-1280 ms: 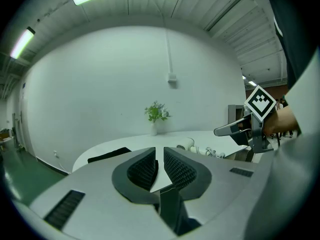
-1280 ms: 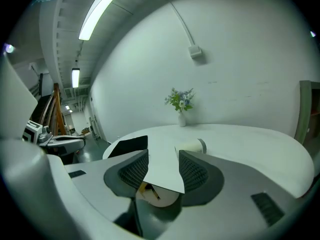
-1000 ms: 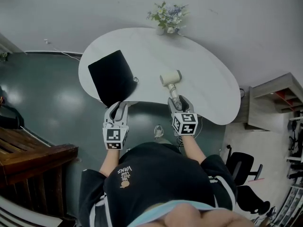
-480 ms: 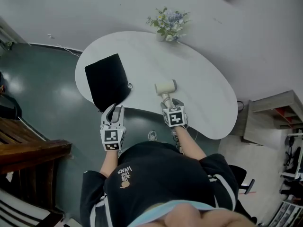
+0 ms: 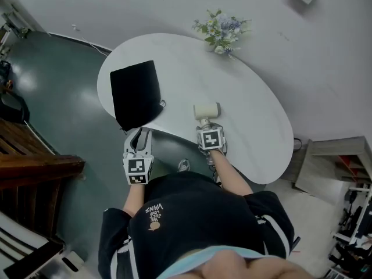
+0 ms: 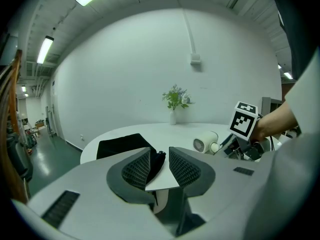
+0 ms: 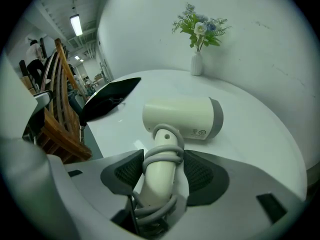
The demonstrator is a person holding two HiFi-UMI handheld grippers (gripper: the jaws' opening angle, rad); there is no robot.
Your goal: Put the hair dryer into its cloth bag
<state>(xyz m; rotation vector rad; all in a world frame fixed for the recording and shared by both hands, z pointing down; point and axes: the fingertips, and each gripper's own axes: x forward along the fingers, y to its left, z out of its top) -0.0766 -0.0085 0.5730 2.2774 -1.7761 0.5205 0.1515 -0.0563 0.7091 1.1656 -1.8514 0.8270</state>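
Now the right gripper stands wide, its jaws just opened, straddling the cord-wrapped handle of the hair dryer, which lies on the white bench with its barrel at 12 o'clock from the gripper. Meanwhile the left gripper, jaws half apart after opening a touch and gripping nothing, points at the black cloth bag, lying flat at 10 o'clock of the dryer.

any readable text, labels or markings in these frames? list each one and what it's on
"VANS": print on the person's black shirt; the smaller lines beside it are too small to read.
Label on the hair dryer: small marks, unreadable.
Marker cubes: square patterns only, no words.
Cloth bag: no text visible.
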